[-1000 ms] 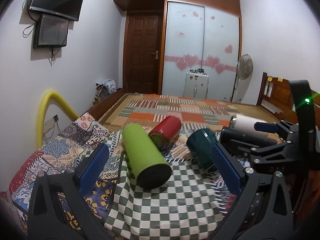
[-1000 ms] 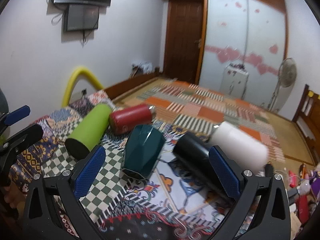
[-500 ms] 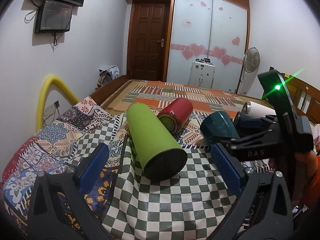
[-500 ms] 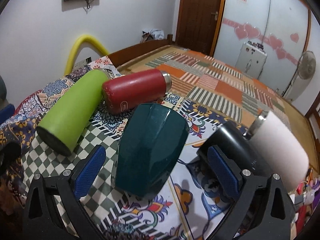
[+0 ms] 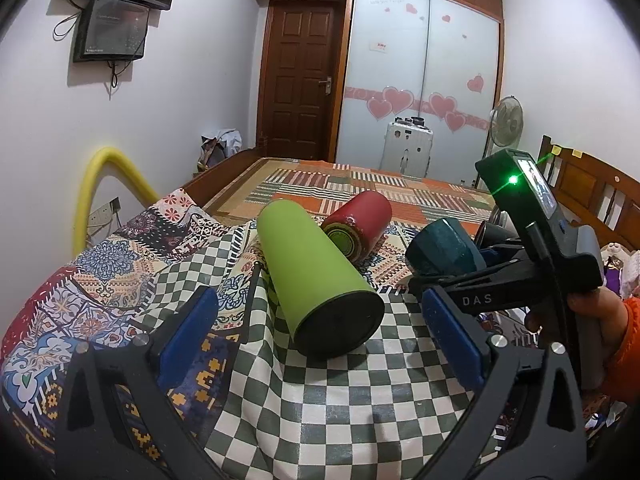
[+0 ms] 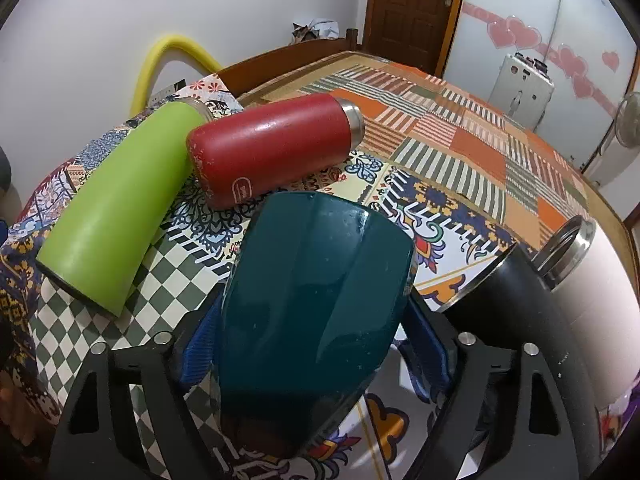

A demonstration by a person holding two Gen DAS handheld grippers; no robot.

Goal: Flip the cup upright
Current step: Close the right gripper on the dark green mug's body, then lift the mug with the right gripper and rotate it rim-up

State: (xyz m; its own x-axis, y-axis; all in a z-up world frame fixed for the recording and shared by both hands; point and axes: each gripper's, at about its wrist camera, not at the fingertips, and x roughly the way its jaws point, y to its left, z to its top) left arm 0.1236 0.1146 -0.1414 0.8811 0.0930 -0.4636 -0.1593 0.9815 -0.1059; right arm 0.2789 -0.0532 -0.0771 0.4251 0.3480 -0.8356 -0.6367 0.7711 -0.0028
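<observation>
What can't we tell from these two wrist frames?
- Contact of the right gripper on the teal cup: right wrist view, the cup body covers the pad faces.
- Teal cup's open end: faces away in both views.
- White cup: cut off by the right edge; the black cup overlaps it.
- Left gripper: open, but the green cup's mouth is hidden behind its body.

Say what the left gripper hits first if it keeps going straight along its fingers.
Most likely the green cup. It lies on its side between and just ahead of the open left gripper, dark base toward the camera. The red cup lies behind it. Depth is uncertain with the fisheye.
</observation>
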